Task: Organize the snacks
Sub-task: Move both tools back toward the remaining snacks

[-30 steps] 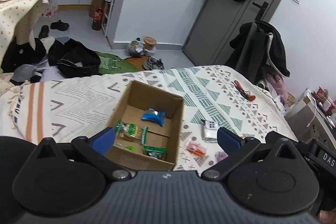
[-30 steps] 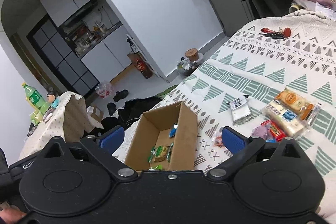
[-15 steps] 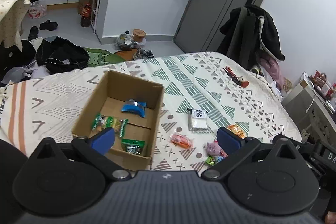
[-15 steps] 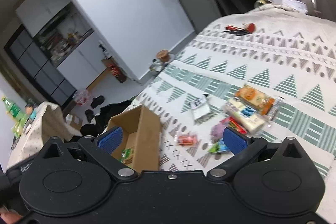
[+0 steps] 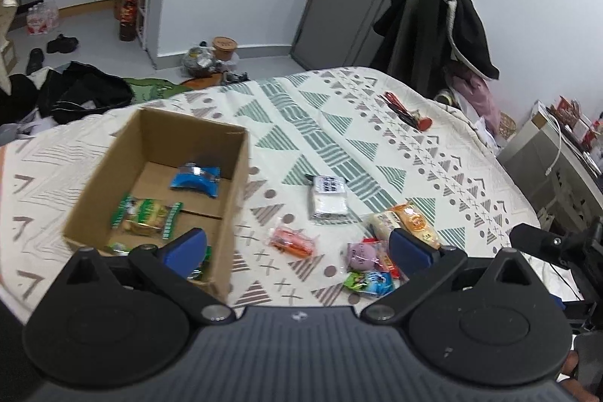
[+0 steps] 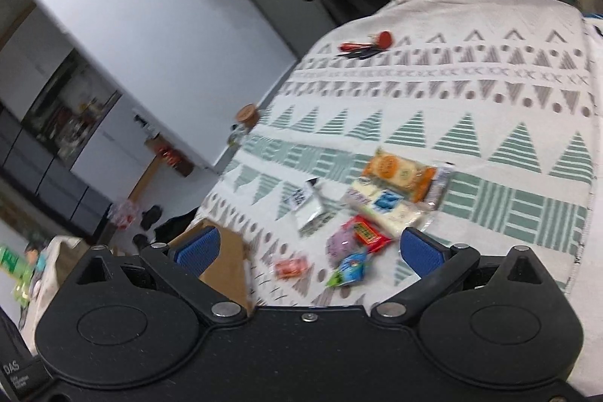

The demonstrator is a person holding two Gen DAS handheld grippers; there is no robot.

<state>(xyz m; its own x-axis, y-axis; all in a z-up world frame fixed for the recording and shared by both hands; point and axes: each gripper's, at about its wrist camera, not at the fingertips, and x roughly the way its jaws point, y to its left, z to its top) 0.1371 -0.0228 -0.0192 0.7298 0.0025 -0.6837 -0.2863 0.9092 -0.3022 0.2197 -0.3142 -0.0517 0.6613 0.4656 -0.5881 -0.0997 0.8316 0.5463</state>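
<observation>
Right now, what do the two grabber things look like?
Both look alike. The left gripper and right gripper each have a black body with two big round discs, black link arms with silver pivot pins, and two blue finger pads. The left one's middle is ribbed and grey. The right one carries small white letters, "DAS", at its corner.

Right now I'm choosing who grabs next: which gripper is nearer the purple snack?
Right, I'd judge. The right gripper frames the purple snack almost centred between its open fingers; for the left gripper, the snack sits off toward its right finger.
</observation>
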